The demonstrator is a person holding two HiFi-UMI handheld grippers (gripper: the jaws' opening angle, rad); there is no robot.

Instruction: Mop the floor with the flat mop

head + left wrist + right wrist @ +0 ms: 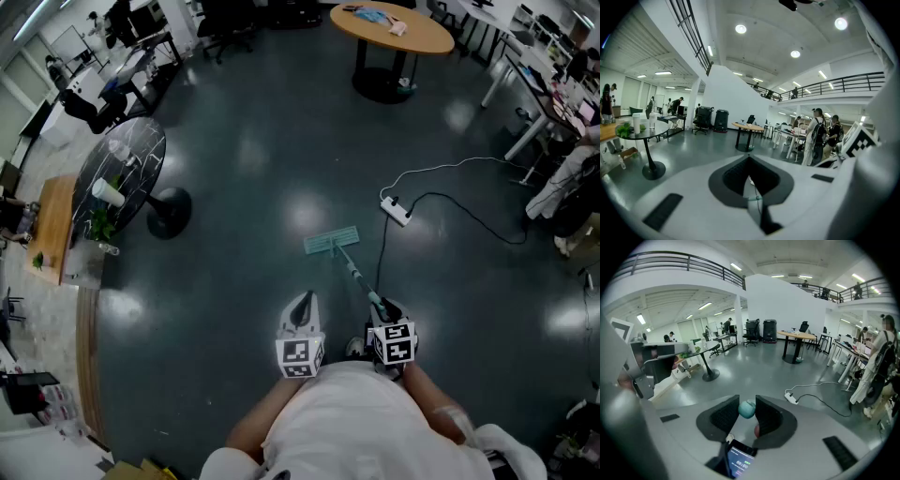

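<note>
The flat mop lies out in front of me in the head view, its teal head (331,242) flat on the dark grey floor and its handle (357,276) slanting back to my right gripper (382,306). That gripper is shut on the handle's top. In the right gripper view the teal handle end (746,409) sits pinched between the two dark pads (768,417). My left gripper (303,298) hovers just left of the handle and apart from it. Its jaws meet at the tips with nothing held, as in the left gripper view (749,157).
A white power strip (396,210) with white and black cables lies on the floor right of the mop head. A round black table (120,173) with a cup and plant stands left. A wooden round table (392,28) is far ahead. Desks and a person (562,187) line the right.
</note>
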